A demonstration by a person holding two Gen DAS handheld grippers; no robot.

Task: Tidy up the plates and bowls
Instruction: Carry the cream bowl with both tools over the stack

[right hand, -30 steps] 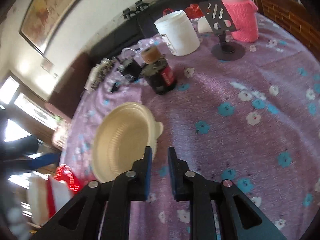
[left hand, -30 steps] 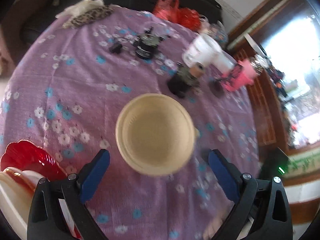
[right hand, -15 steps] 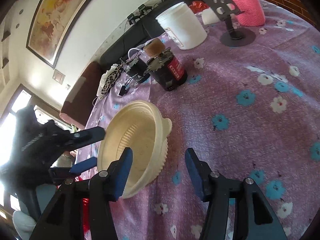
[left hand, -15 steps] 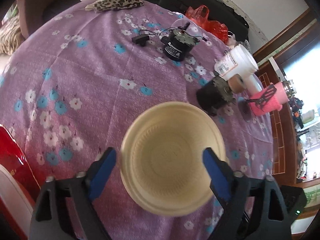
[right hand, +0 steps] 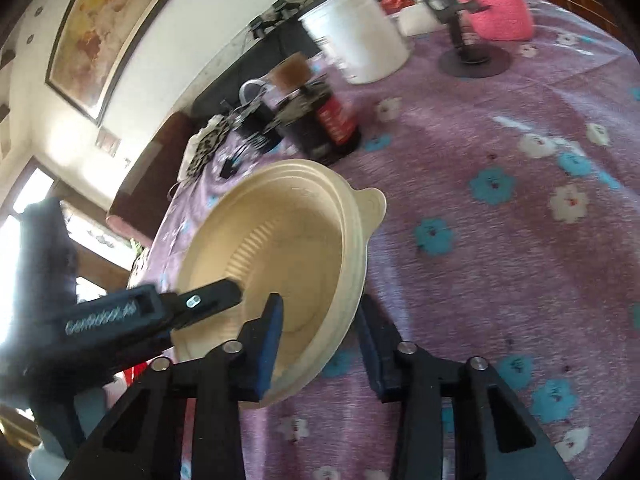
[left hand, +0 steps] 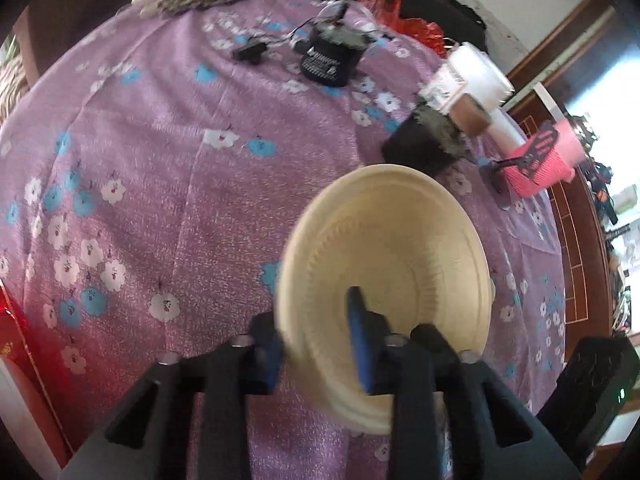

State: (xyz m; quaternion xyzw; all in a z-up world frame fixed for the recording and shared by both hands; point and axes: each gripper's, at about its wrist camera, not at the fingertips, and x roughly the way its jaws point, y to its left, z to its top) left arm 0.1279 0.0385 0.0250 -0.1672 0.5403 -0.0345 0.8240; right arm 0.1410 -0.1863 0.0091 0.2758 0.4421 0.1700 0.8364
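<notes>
While both grippers work at one cream bowl, the biggest thing in sight is the round table under its purple flowered cloth [left hand: 152,168], which fills most of each wrist view.

On that cloth, the cream bowl [left hand: 384,264] lies a little right of centre in the left wrist view and tips up on its side, so that its hollow faces the camera. In the right wrist view the same bowl [right hand: 288,240] sits left of centre, with a small tab handle at its two o'clock edge.

From the bowl, a white tub [left hand: 468,76] stands towards one o'clock near the far edge of the table, and a pink knitted sleeve [left hand: 548,164] over a container is at about two o'clock, beside a black stand. A dark jar with a brown lid [left hand: 432,140] stands just behind the bowl at twelve o'clock. A black gadget with wires [left hand: 332,56] lies farther off at eleven o'clock. A red object [left hand: 12,344] shows at the nine o'clock border of the left wrist view.

At six o'clock in its own view, the left gripper [left hand: 316,336] straddles the bowl's near rim, one blue pad inside the hollow and one outside, and its jaws are closing on the wall. The right gripper [right hand: 320,344] does likewise at another part of the rim, jaws closing, with the bowl wall between its pads. Whether either pair of pads presses the wall yet, I cannot tell.
</notes>
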